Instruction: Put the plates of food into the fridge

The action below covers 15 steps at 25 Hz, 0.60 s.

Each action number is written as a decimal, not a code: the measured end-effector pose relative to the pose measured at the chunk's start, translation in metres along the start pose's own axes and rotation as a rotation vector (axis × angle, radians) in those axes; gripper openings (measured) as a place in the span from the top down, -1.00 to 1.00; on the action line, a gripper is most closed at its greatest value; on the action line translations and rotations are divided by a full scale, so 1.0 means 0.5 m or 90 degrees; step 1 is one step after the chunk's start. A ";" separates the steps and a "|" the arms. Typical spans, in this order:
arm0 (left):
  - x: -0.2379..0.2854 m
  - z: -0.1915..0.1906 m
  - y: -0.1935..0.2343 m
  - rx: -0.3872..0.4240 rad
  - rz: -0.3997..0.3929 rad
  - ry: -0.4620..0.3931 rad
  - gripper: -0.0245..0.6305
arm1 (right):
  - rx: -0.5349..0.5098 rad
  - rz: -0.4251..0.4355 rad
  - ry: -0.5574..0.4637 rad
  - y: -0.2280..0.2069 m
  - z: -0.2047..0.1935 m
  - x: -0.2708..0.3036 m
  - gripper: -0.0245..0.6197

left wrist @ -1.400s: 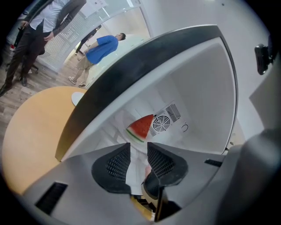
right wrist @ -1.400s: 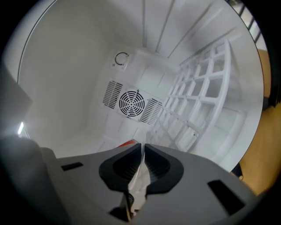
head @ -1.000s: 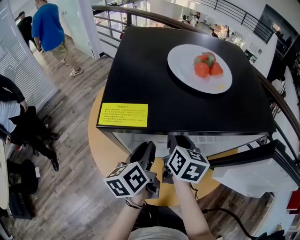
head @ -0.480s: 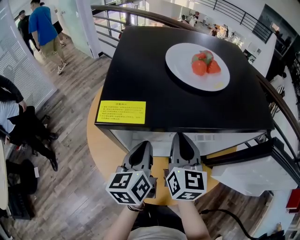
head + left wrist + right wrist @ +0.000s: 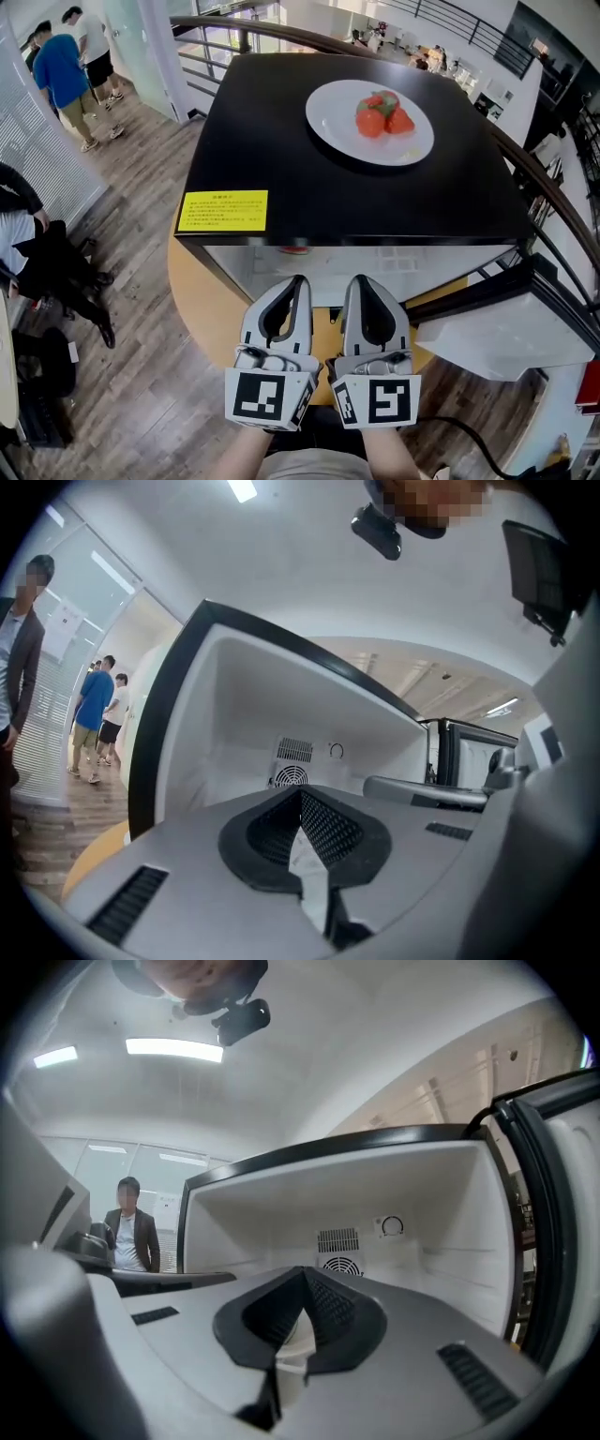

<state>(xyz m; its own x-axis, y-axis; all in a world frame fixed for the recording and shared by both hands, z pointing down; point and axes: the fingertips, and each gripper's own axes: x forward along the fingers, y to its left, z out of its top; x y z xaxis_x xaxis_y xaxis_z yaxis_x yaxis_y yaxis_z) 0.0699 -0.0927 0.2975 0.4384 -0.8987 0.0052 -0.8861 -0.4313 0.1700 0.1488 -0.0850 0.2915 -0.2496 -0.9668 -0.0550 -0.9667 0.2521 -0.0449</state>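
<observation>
The left gripper (image 5: 296, 281) and right gripper (image 5: 360, 281), jaws just closed on nothing, are held before the open fridge (image 5: 281, 141); the plate of food (image 5: 330, 120) is seen on top, at 12 o'clock.

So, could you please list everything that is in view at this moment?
Fridge: one, black top, white inside, door swung open at right.
Plate: one, white, on the fridge top.
Food: few pieces, red, on the plate.
Label: one, yellow, front left of fridge top.
Table: one, wooden, round, under the fridge.
People: several, at the left edge, on the wood floor.
Left tool: one, grey, facing the open fridge, jaws just closed, empty.
Right tool: one, grey, beside it, jaws just closed, empty.
</observation>
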 end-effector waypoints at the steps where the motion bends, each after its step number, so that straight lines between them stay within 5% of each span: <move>1: -0.002 0.007 -0.006 0.003 -0.004 -0.005 0.90 | 0.005 -0.004 -0.007 -0.003 0.007 -0.008 0.89; 15: -0.033 0.045 -0.031 0.038 0.012 -0.048 0.90 | 0.024 -0.015 -0.036 -0.023 0.032 -0.057 0.89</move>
<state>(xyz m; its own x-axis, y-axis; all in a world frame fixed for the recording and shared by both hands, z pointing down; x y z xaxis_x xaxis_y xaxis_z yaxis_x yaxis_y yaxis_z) 0.0728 -0.0728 0.2726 0.4116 -0.9089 -0.0668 -0.9023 -0.4167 0.1109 0.1681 -0.0598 0.2779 -0.2219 -0.9689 -0.1092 -0.9691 0.2315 -0.0847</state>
